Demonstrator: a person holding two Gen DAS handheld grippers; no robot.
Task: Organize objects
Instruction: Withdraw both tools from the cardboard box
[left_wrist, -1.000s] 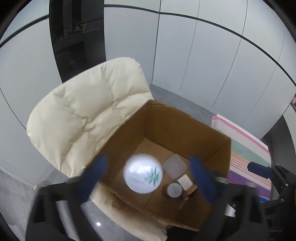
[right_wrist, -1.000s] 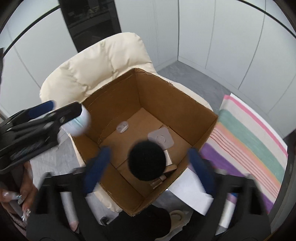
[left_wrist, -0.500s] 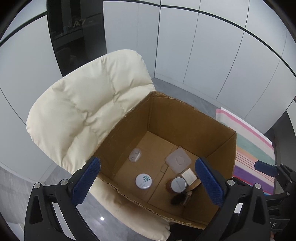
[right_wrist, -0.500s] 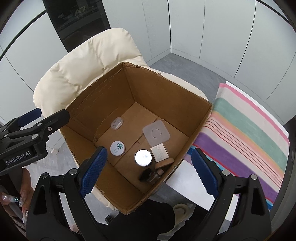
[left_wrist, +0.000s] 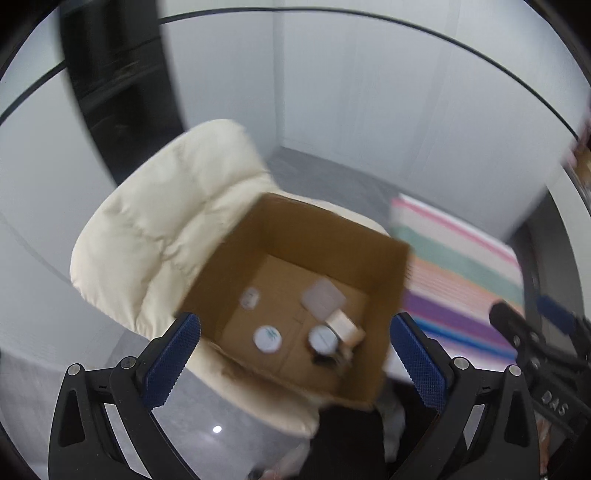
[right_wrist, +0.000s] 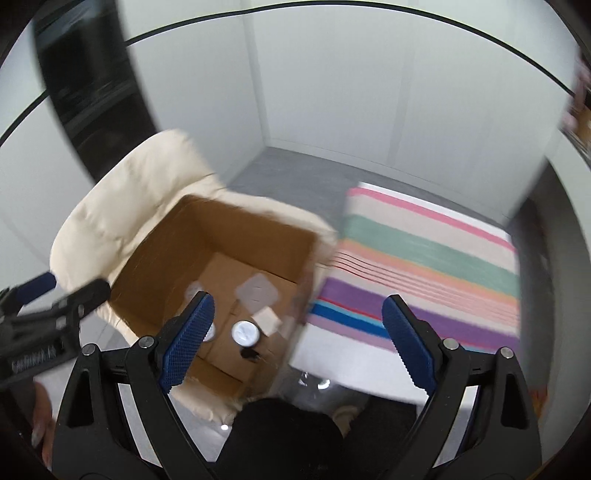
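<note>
An open cardboard box (left_wrist: 325, 229) stands on a cream padded chair (left_wrist: 166, 221); it also shows in the right wrist view (right_wrist: 155, 243). On its floor lie a white round tin with a green print (left_wrist: 267, 338), a silver-lidded jar (left_wrist: 322, 339), a grey square pad (left_wrist: 323, 297), a small cream box (left_wrist: 343, 323) and a small clear piece (left_wrist: 250, 297). My left gripper (left_wrist: 295, 362) is open and empty above the box's near edge. My right gripper (right_wrist: 295, 339) is open and empty above the box's right wall. Both views are blurred.
A striped rug (right_wrist: 424, 266) lies on the grey floor to the right of the chair. White wall panels (left_wrist: 369, 92) and a dark cabinet (left_wrist: 118, 81) stand behind. The other gripper shows at each view's edge (left_wrist: 532, 343) (right_wrist: 48, 306).
The white tin and a dark object dropped from the grippers into the box a second ago. Both grippers have since pulled back and swung right, so the box has shifted left and the rug shows more.
</note>
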